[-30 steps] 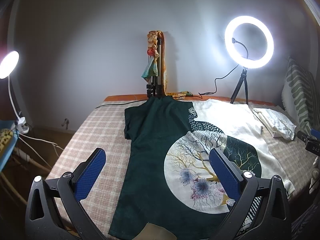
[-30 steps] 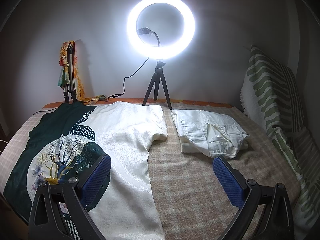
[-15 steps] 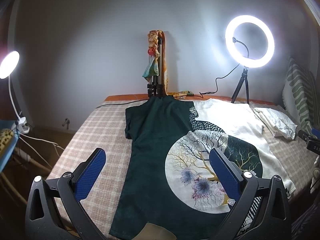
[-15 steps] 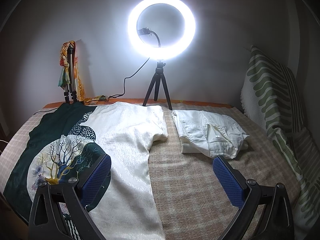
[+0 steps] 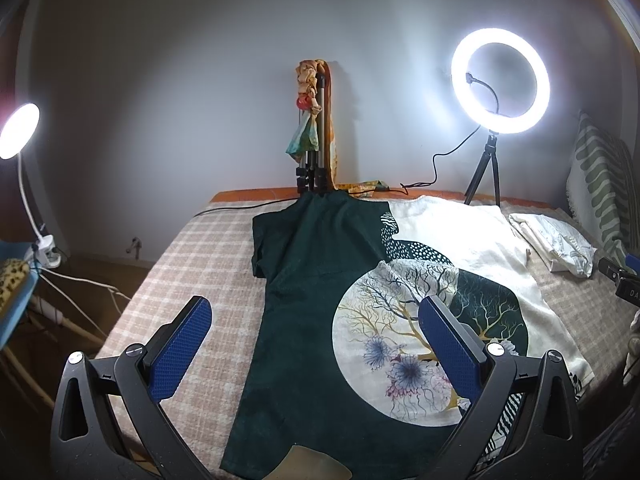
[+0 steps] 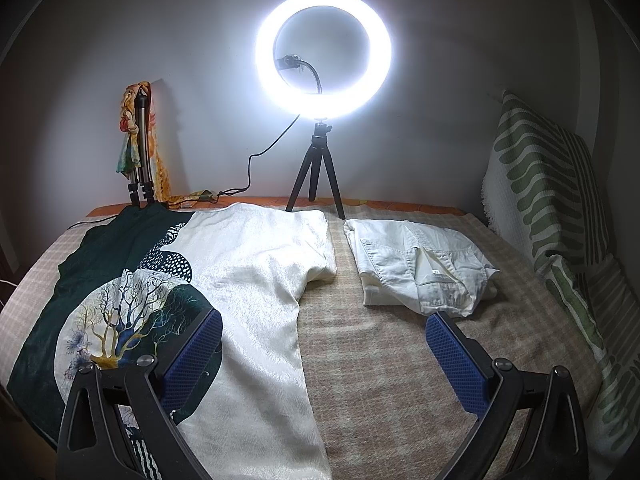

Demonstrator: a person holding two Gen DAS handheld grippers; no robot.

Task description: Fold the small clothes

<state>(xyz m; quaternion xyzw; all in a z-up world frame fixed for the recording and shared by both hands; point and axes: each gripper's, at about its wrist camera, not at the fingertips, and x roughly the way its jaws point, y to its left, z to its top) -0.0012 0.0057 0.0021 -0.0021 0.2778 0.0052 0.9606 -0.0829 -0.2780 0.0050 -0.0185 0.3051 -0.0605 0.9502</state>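
Note:
A half dark green, half cream T-shirt with a round tree print lies spread flat on the checked bed cover, collar toward the wall. My left gripper hovers open above the shirt's green near half, nothing between its blue pads. My right gripper is open too, over the cream side's hem and the bare cover beside it. A folded white garment lies to the right of the shirt.
A lit ring light on a small tripod stands at the bed's far edge, its cable trailing left. A folded tripod draped with a scarf stands by the collar. A striped pillow leans at the right. A clip lamp stands left of the bed.
Both views drift very slightly; the grippers stay open and the shirt lies unmoved.

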